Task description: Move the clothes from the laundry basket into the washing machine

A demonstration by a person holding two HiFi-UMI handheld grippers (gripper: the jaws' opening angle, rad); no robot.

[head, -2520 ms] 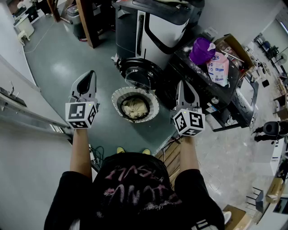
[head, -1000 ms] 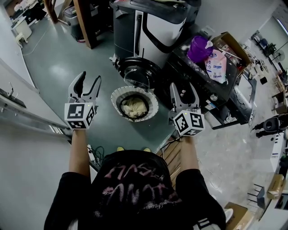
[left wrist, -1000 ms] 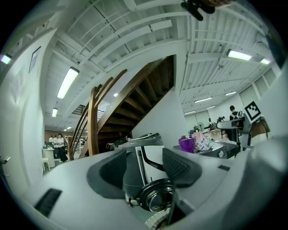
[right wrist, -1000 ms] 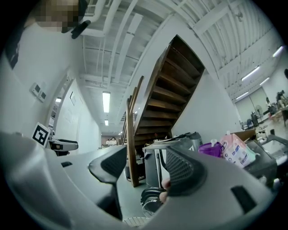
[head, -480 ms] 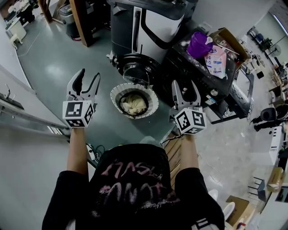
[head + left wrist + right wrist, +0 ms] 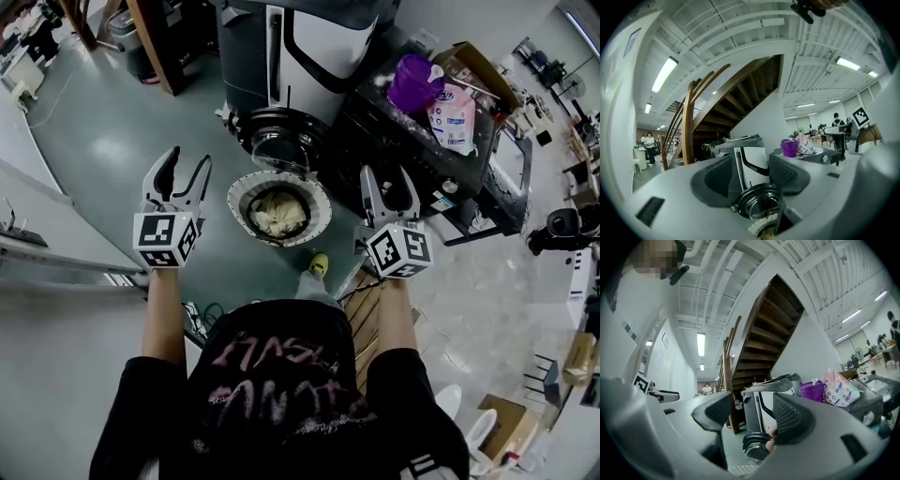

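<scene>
A round white laundry basket (image 6: 317, 225) stands on the green floor with cream clothes (image 6: 277, 212) bunched inside. Just beyond it is the white and black washing machine (image 6: 281, 52), its round glass door (image 6: 278, 141) swung open. My left gripper (image 6: 187, 161) hovers left of the basket, open and empty. To the basket's right, my right gripper (image 6: 387, 178) is also open with nothing in it. The left gripper (image 6: 745, 174) view frames the machine (image 6: 749, 164), its door (image 6: 759, 206) and the basket rim (image 6: 761, 229) between the jaws. The right gripper (image 6: 750, 414) view shows the machine (image 6: 759, 411).
A black unit (image 6: 412, 159) right of the machine carries a purple detergent jug (image 6: 415, 82), a pink refill pouch (image 6: 455, 117) and a cardboard box (image 6: 480, 82). A wooden stair post (image 6: 155, 42) stands at the back left. My yellow shoe (image 6: 319, 265) is beside the basket.
Both grippers' jaws, together in the earliest frame, now stand apart. Both hands have sunk slightly beside the basket. A yellow shoe has stepped forward next to the basket.
</scene>
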